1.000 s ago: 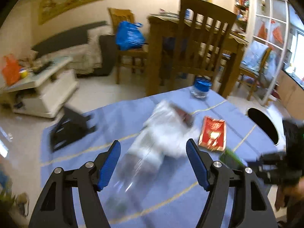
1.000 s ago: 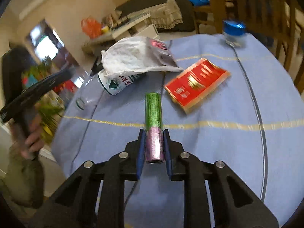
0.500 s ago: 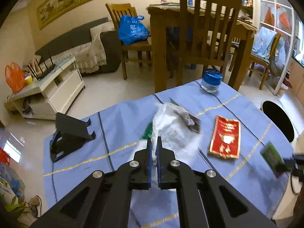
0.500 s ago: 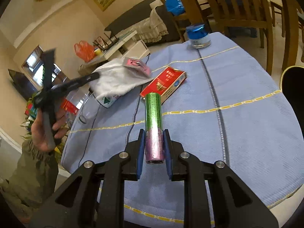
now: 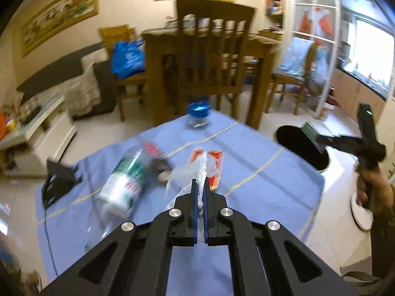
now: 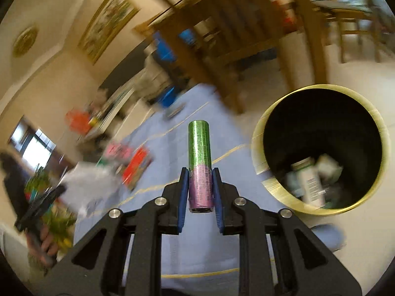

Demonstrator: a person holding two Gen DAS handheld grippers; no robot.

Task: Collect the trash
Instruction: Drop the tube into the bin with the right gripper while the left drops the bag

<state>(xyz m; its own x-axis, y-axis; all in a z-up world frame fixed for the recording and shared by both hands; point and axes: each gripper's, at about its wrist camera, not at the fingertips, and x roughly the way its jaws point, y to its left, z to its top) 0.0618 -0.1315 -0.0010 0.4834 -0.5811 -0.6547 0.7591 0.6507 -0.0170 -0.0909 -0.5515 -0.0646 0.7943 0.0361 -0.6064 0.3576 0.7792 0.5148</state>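
We see the left hand-held gripper (image 5: 202, 197) pinched tight on a twisted white plastic bag (image 5: 202, 172) above the blue-clothed counter (image 5: 259, 192), where a plastic bottle (image 5: 123, 185) and what looks like a red packet (image 5: 214, 165) lie. Our right hand-held gripper (image 6: 200, 190) clamps a green-and-pink roll (image 6: 199, 157) beside the open bin (image 6: 321, 148), part-filled with trash

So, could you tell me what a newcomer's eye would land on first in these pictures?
Probably the green-and-pink tube clamped in the right gripper, beside the open black bin with trash at its bottom. Next, the left gripper pinching a white plastic bag above the blue tablecloth.
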